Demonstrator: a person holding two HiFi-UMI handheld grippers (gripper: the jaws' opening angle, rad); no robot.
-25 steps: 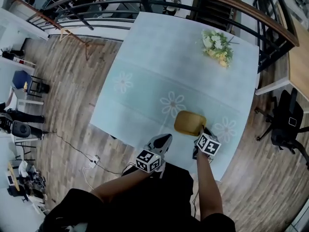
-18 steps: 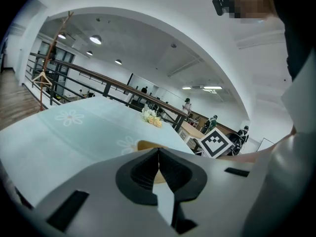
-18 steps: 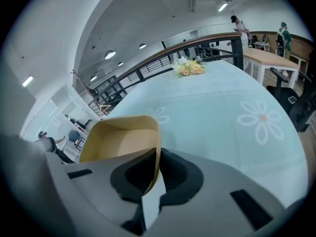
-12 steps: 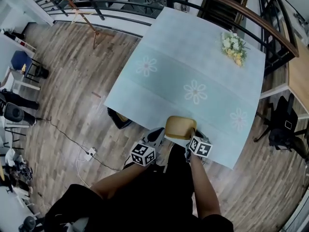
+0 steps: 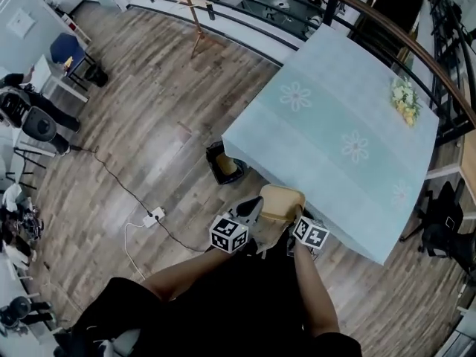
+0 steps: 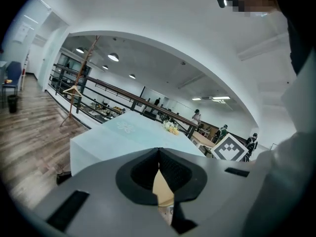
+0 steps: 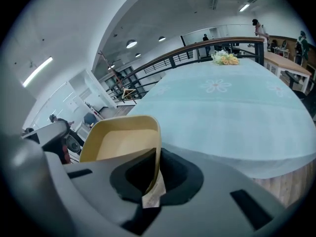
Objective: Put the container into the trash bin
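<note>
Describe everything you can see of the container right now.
The container is a shallow tan tray with rounded corners, seemingly moulded paper fibre, and looks empty. It is held off the table, over the floor beside its edge. The right tool and left tool each pinch its thin rim.

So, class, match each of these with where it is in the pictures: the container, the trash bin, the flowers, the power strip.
Things:
1. container
2. trash bin
3. flowers
4. power strip

Places:
a. on the table, near its far corner
b. on the floor, close against a table corner
c. gripped by the left claw and the right claw
d. out on open floor, with a cable running to it

Pairs: 1-c, 2-b, 3-a, 4-d
</note>
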